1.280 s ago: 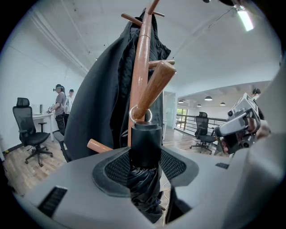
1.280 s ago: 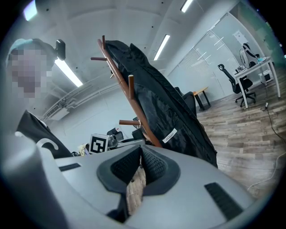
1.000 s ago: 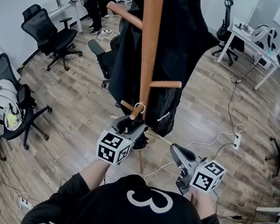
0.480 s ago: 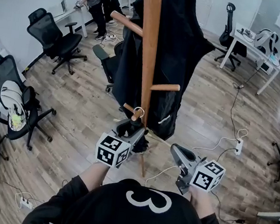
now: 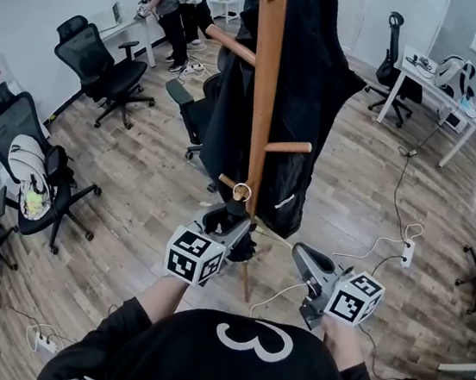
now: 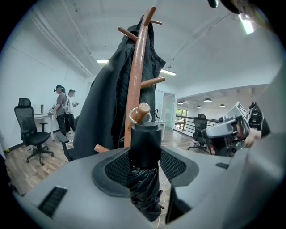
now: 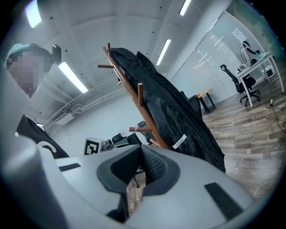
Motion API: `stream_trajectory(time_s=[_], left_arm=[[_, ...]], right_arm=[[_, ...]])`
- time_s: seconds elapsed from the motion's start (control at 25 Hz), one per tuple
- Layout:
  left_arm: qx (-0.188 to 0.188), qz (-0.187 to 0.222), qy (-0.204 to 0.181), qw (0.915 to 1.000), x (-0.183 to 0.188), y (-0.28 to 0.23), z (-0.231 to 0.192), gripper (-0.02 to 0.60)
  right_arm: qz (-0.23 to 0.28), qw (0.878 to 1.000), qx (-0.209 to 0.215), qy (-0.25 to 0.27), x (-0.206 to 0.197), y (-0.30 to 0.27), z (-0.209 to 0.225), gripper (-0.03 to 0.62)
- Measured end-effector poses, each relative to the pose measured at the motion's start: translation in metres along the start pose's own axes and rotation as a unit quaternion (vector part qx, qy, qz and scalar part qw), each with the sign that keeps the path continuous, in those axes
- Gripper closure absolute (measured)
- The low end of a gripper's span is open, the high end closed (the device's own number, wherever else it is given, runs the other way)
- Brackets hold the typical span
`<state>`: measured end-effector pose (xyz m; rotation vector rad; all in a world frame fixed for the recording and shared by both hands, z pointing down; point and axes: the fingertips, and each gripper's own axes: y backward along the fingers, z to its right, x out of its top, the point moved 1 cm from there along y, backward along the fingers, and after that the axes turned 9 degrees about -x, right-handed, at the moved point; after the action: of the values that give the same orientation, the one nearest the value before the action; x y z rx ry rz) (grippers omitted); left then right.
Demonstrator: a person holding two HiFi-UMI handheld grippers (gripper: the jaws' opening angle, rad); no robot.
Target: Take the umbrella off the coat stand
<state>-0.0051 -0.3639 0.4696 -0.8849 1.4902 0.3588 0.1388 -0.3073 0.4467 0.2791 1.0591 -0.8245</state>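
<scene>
A wooden coat stand (image 5: pixel 263 84) rises in front of me with a black coat (image 5: pixel 309 81) draped over it. The folded black umbrella (image 5: pixel 227 220) hangs by a metal ring (image 5: pixel 241 192) looped over the tip of a low peg. My left gripper (image 5: pixel 224 231) is shut on the umbrella just below that peg. In the left gripper view the black handle (image 6: pixel 145 143) sits between the pads, with the folded fabric (image 6: pixel 144 190) below and the ring (image 6: pixel 137 114) above. My right gripper (image 5: pixel 304 261) hovers to the right, shut and empty, its pads (image 7: pixel 152 167) nearly together.
Office chairs (image 5: pixel 105 76) (image 5: pixel 25 157) stand at the left, and another is behind the coat. People (image 5: pixel 171 2) stand at a desk at the back left. A white desk (image 5: pixel 439 85) is at the back right. Cables and a power strip (image 5: pixel 404 246) lie on the wooden floor.
Little differs: the head view has shifted slightly, and the left gripper still holds the umbrella under the low peg with the ring round the peg's tip. The right gripper has stayed put.
</scene>
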Motion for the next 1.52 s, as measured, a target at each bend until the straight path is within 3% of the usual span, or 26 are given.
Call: stream_trajectory(time_s=[0.32,0.8,1.52], left_arm=[[-0.017,0.000,0.004,0.9998,0.007,0.029,0.015,0.373],[-0.041,0.007,-0.003,0.9992,0.012,0.096,0.048,0.373],[-0.075,0.021,-0.018,0.9968,-0.010,0.212,0.109,0.373]], right_arm=[[0.012,1.000,-0.017,-0.013,-0.004,0.011,-0.025,0.566],[0.007,1.000,-0.001,-0.023,-0.026,0.015,-0.082,0.566],[0.008,0.999,0.039,0.027,-0.070,0.038,-0.190,0.566]])
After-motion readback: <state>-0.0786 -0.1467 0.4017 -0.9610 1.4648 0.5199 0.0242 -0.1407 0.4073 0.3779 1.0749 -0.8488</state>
